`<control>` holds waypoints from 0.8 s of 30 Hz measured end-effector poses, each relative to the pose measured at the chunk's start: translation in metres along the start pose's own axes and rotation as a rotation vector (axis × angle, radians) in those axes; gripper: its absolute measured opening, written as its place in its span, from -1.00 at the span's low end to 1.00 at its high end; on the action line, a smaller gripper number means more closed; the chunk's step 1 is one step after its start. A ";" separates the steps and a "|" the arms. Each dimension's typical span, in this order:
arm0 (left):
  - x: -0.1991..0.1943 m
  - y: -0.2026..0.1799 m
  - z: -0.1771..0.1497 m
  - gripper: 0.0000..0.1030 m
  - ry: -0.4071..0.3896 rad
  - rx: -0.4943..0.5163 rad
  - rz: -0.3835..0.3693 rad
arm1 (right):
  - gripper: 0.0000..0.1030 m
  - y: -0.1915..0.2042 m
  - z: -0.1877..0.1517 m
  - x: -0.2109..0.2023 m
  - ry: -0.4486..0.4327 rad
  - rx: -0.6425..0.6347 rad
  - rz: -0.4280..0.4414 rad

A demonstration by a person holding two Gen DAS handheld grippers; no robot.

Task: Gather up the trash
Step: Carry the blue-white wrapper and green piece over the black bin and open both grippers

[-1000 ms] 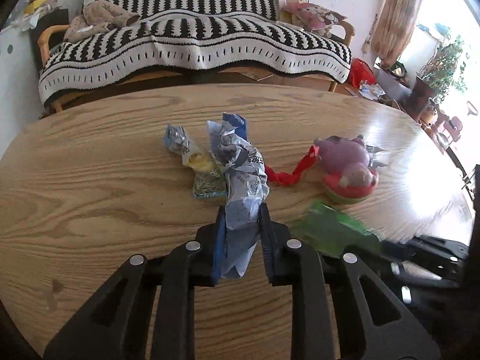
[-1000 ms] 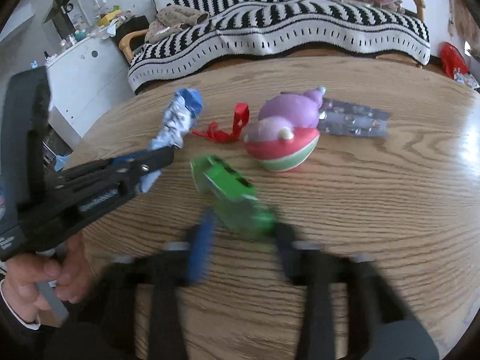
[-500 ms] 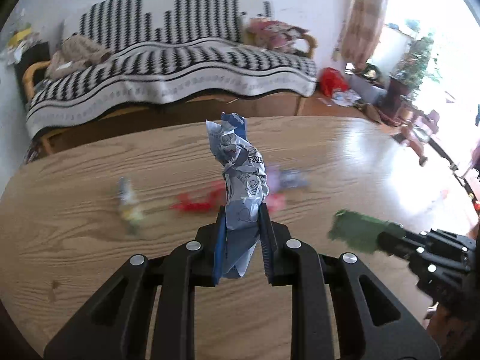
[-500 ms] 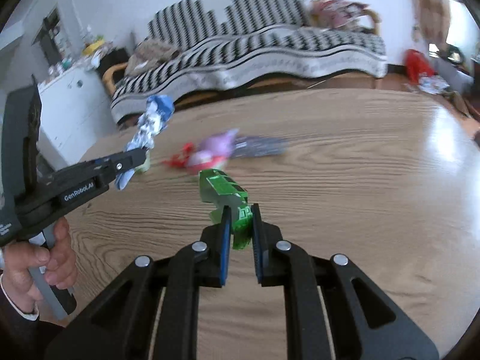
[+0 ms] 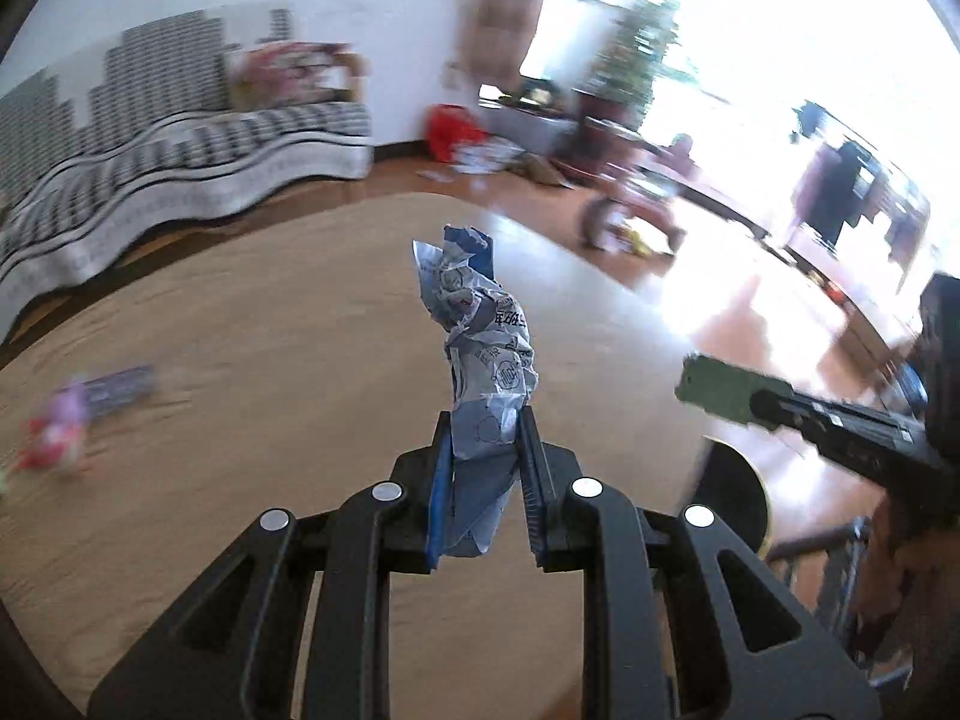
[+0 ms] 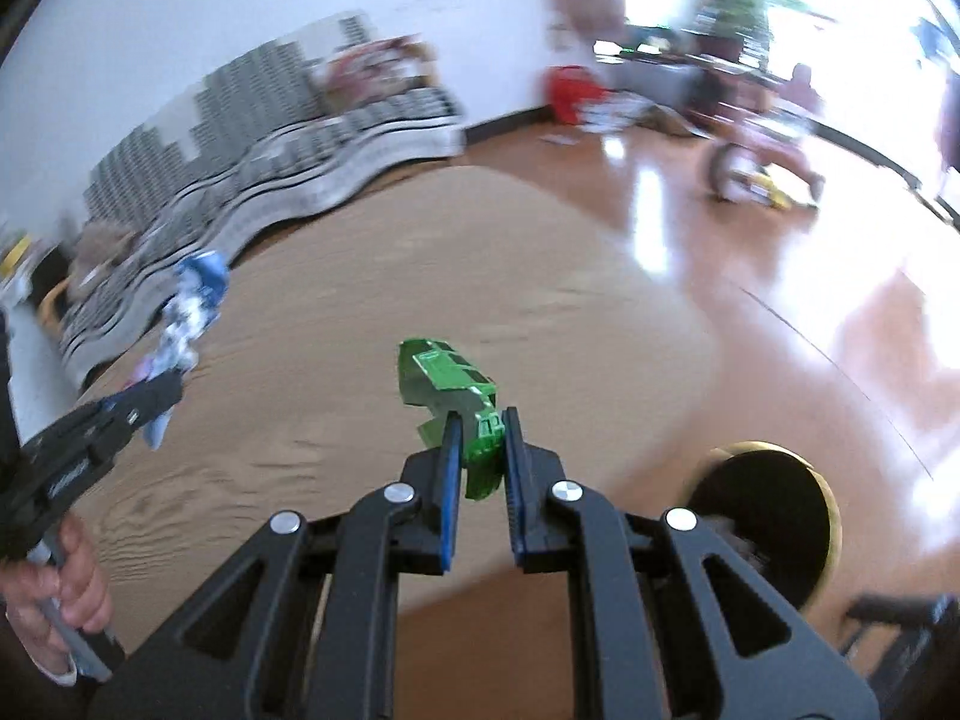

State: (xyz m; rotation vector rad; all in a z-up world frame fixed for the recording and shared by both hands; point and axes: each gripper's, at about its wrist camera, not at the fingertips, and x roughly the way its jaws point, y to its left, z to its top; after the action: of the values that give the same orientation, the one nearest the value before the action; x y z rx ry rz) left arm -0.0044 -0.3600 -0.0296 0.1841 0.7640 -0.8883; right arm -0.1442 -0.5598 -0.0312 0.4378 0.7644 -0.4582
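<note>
My left gripper (image 5: 483,420) is shut on a crumpled blue-and-white wrapper (image 5: 486,348) that stands up above the round wooden table (image 5: 240,324). My right gripper (image 6: 480,417) is shut on a flattened green carton (image 6: 450,381) near the table's right edge. In the left wrist view the right gripper (image 5: 756,402) with the green carton (image 5: 717,387) shows at the right. The right wrist view has the left gripper (image 6: 162,393) with the wrapper (image 6: 189,312) at the left, a hand (image 6: 66,594) on its handle. A round black bin (image 6: 762,528) with a yellow rim sits on the floor below right.
A blurred pink-and-red toy (image 5: 57,438) and a silver blister pack (image 5: 120,384) lie at the table's far left. A striped sofa (image 5: 168,144) stands behind. The glossy floor (image 6: 780,276) holds a red bag (image 5: 453,129), scattered litter and a small tricycle (image 5: 624,210).
Both grippers swung to the right with the wrapper and carton still held. The toy and other litter slid to the left edge of view; the floor and the black bin came into sight.
</note>
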 end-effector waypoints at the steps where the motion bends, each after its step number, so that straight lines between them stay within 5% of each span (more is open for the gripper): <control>1: 0.005 -0.012 -0.002 -0.61 0.008 0.017 -0.018 | -0.74 -0.022 -0.004 -0.003 0.003 0.030 -0.025; 8: 0.046 -0.098 -0.020 -0.61 0.076 0.124 -0.142 | -0.74 -0.154 -0.043 -0.001 0.138 0.236 -0.193; 12: 0.065 -0.127 -0.028 -0.61 0.110 0.150 -0.177 | -0.74 -0.195 -0.060 0.007 0.200 0.292 -0.244; 24: 0.098 -0.169 -0.043 -0.61 0.160 0.184 -0.228 | -0.74 -0.214 -0.062 0.013 0.228 0.338 -0.247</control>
State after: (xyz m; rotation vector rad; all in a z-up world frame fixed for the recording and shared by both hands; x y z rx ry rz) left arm -0.1163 -0.5101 -0.0998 0.3386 0.8627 -1.1714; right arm -0.2856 -0.7042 -0.1255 0.7238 0.9710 -0.7834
